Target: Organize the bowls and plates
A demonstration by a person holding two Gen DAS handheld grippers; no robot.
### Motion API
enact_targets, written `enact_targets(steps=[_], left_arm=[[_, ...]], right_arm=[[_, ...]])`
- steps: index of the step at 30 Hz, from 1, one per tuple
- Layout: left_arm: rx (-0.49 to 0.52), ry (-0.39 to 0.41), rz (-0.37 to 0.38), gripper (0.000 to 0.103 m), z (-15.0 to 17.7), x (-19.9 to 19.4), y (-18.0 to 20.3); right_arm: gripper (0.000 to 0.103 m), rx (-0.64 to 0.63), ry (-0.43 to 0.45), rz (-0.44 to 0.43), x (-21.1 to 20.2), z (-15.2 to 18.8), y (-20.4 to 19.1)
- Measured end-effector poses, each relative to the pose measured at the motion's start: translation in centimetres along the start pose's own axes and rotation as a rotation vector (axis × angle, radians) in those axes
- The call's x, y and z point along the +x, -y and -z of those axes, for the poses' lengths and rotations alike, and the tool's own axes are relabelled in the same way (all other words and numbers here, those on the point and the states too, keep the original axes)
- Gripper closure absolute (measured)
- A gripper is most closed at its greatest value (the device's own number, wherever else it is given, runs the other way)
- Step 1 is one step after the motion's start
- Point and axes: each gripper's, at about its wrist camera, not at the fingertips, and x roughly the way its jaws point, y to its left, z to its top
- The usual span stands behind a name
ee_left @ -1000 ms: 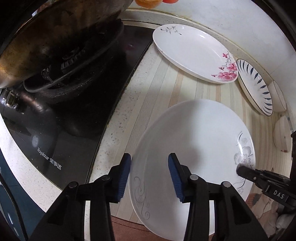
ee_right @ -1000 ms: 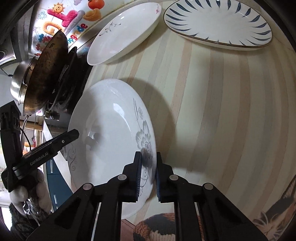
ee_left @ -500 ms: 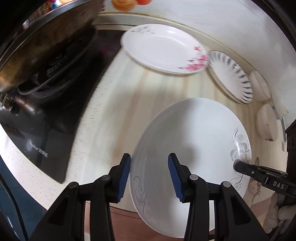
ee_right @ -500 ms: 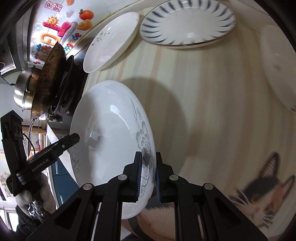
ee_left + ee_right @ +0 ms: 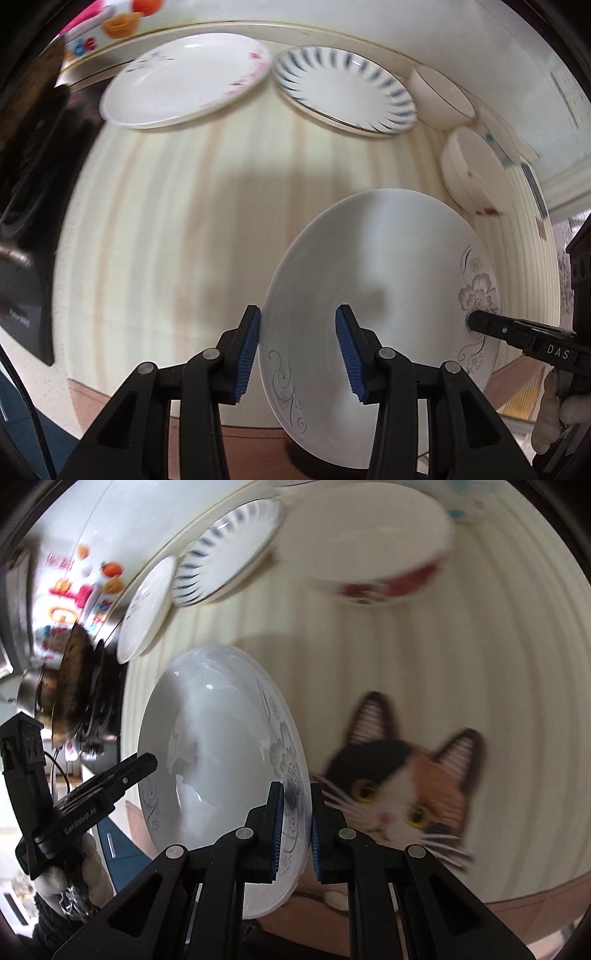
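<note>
Grey-flowered plate (image 5: 221, 760) is being pinched at its rim by the right tongs (image 5: 295, 823), held tilted above the striped table (image 5: 184, 221) near the front edge. Left tongs (image 5: 297, 349) are being kept spread, with the plate's opposite rim lying between the blue pads (image 5: 347, 350), not gripped. Pink-flowered plate (image 5: 184, 85), blue-striped plate (image 5: 343, 92) and two white bowls (image 5: 476, 170) are being left along the back wall. Cat picture (image 5: 406, 775) is being shown on the table.
</note>
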Motion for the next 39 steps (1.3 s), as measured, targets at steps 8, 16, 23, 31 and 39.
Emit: enact_targets(steps=[8,16,23,31,39], left_arm=[[0.060,-0.025,-0.016,0.064,-0.6,1.6,2.8],[0.071,-0.029,-0.026,0.064,-0.7,2.1,3.5],[0.005,0.060,-0.018,0.063,-3.2,-2.7,0.5],[-0.130,0.138,-0.039,0.063,-8.8,-4.1,-6.8],[-0.234,0.137,-0.088,0.063,-11.8,-1.0,-11.6]], right_arm=[[0.088,0.054,0.025,0.009,-0.8,0.1,3.0],[0.088,0.067,0.009,0.014,-0.2,-0.5,3.4],[0.079,0.103,0.039,0.019,-4.1,0.0,3.0],[0.062,-0.027,0.142,-0.112,-7.3,-4.9,-7.3],[0.062,-0.267,0.145,-0.116,1.0,-19.4,-19.9]])
